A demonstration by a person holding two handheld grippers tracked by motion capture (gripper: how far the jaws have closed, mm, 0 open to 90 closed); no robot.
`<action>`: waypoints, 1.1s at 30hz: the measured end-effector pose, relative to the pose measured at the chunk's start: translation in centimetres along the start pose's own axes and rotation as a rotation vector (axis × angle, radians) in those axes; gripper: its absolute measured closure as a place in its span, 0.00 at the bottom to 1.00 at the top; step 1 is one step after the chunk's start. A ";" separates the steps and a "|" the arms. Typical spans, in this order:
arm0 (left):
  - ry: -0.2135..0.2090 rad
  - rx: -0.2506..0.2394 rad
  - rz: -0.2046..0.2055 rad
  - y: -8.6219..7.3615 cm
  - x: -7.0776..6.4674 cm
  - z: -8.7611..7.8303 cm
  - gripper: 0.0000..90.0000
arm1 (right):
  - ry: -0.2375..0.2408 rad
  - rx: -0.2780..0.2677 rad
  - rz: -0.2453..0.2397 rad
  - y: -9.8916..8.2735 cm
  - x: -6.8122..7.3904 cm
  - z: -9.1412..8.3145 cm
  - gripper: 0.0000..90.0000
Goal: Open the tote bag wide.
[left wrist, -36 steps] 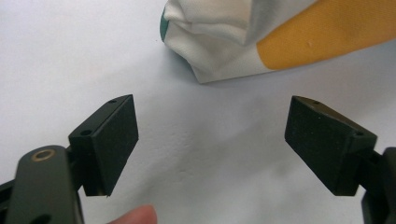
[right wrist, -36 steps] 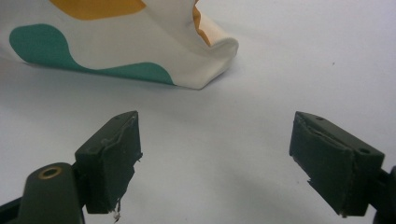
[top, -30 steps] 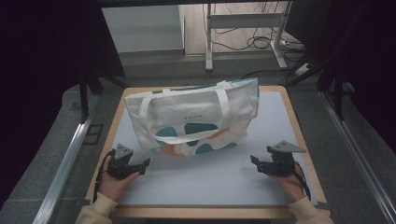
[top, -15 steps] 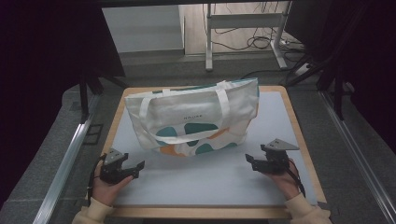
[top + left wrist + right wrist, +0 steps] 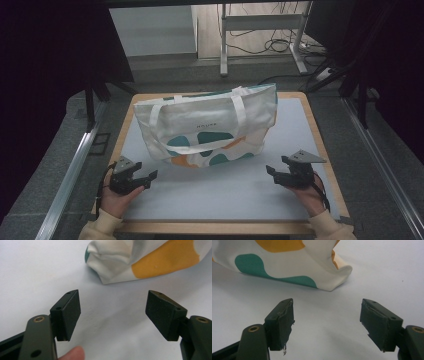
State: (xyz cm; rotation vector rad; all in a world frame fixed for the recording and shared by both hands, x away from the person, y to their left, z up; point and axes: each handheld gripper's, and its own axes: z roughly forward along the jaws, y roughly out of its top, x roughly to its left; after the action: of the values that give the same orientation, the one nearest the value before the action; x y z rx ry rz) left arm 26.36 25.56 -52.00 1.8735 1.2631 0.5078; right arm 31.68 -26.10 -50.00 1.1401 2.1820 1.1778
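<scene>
Centre of the high view: a white tote bag [image 5: 207, 127] with teal and orange patches lies on the pale mat of the counter [image 5: 320, 150], its straps toward the upper part of the frame, its bottom edge toward the lower part.

Lower left of the high view: left hand-held gripper [image 5: 149, 179], held in the person's left hand [image 5: 116, 199], resting low over the mat, tips aimed toward the right of the frame. Apart from the bag, just below its lower left corner. Left gripper view: the two black pads stand wide apart, nothing between them, though the jaws have just been closing a little. The bag's corner [image 5: 140, 260], white with an orange patch, sits in the upper part of that frame, beyond the tips. A fingertip shows at the bottom edge.

Lower right of the high view: right hand-held gripper [image 5: 271, 172], in the right hand [image 5: 306, 192], tips aimed toward the left. Right gripper view: pads spread, bare mat between, jaws likewise just closing slightly. Pad facing looks frayed, possibly peeling; hard to be sure. Bag corner [image 5: 294, 262], teal and orange patches, lies in the upper left, clear of the pads.
</scene>
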 end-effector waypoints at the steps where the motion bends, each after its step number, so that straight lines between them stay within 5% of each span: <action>1: 0.000 -0.003 0.004 0.0 0.1 0.0 0.31 | -0.001 0.003 0.000 0.0 -0.1 0.0 0.30; 5: -0.012 -0.013 0.011 0.2 0.2 -0.1 0.32 | -0.001 -0.004 0.011 0.1 -0.3 0.1 0.31; 17: -0.037 -0.058 -0.059 1.2 1.0 -1.5 0.37 | 0.006 -0.022 -0.003 1.2 0.0 -0.5 0.32; 33: -0.043 -0.107 -0.048 3.4 1.2 -2.8 0.36 | 0.013 -0.061 0.000 3.3 -0.2 -1.1 0.36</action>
State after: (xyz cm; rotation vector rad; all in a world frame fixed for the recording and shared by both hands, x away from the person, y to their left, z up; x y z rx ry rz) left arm 26.92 27.14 -47.77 1.7520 1.2264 0.4973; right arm 32.60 -25.82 -46.65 1.1098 2.1406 1.2460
